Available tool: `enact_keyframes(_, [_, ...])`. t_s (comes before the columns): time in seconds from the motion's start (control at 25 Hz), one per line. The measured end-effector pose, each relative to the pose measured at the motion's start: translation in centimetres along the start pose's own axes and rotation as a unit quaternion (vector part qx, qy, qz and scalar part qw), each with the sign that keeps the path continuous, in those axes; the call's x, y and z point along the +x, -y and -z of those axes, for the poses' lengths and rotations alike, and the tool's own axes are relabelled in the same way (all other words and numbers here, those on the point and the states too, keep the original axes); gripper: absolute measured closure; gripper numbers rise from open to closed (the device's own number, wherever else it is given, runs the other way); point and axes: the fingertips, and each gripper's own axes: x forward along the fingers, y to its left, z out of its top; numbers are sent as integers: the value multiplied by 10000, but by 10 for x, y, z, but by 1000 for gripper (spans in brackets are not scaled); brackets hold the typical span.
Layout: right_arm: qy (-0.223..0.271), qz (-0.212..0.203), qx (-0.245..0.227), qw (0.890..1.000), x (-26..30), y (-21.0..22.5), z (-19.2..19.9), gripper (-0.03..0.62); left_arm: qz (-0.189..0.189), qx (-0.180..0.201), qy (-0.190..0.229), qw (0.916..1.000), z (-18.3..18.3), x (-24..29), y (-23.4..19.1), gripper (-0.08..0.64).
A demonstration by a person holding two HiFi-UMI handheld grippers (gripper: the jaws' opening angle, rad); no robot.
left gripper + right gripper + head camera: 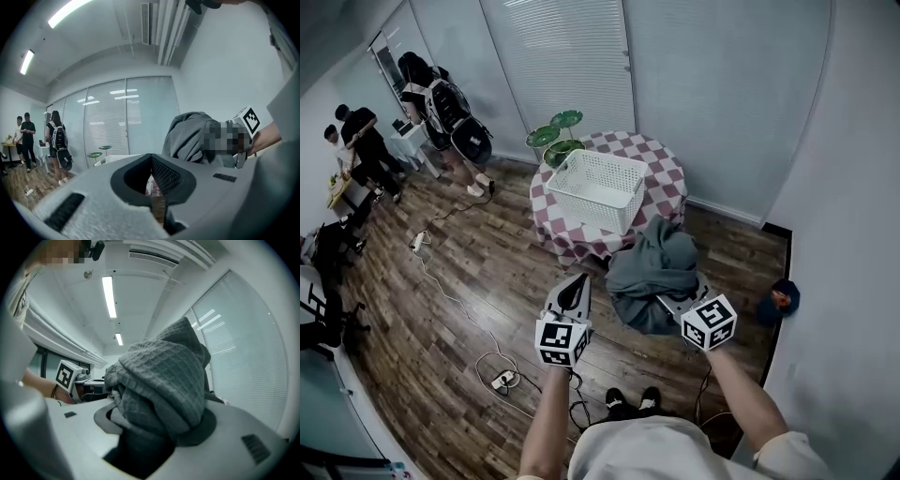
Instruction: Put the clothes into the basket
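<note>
Right gripper [668, 302] is clamped on the grey garment [652, 270]. A thick bunched wad fills the jaws and the rest hangs loose. The garment is in the air on the person's side of the basket [592, 201], not over the rim yet. Left gripper [576, 291] has its jaws together with nothing in them, also short of the basket.

Risks, my read:
- The grip looks to be on a fold, so a quick swing could let the cloth slide out onto the floor short of the basket.
- The hanging tail could snag the basket's near rim and drag or tip it. The basket looks light and sits toward the near edge of the checked table [667, 184].
- Overshoot could knock the green dishes [555, 139] just behind the basket.

Around: power strip [503, 380] and its cable lie on the floor well nearer than the basket, dark cap [780, 298] to its right, people [441, 111] far to its left. Nothing stands between garment and basket.
</note>
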Motion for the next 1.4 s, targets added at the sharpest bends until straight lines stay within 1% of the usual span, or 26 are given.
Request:
enact_keyframes(0.16, [80,-50,-72,9999,-5,8,-7,330,-55,90,35,9999,-5,3,5,546])
enact_keyframes(0.36, [201,17,30,9998,-7,22,-8,330,-71,125,6,9999,1,6,8,546])
enact_keyframes(0.52, [248,52,71,9997,-2,33,-6,330,-53,111,15,9999,6,17,5,546])
enact_keyframes(0.72, [203,146,-44,9997,5,45,-2,330,15,79,52,10000,11,36,-1,546])
enact_keyframes(0.88, [206,207,-47,9996,17,56,-3,330,70,68,112,9999,11,51,-8,546])
enact_keyframes(0.96, [195,235,-156,9994,24,61,-4,330,94,51,145,9998,9,60,-13,546])
enact_keyframes(1.04, [229,319,-208,9990,34,68,-5,330,5,-126,191,9997,10,68,-25,546])
enact_keyframes(1.12, [241,343,-152,9990,43,73,-4,330,-116,-286,232,9993,12,74,-38,546])
enact_keyframes(1.4, [176,228,-190,9994,85,91,-12,330,-138,-123,201,9996,10,106,-72,546])
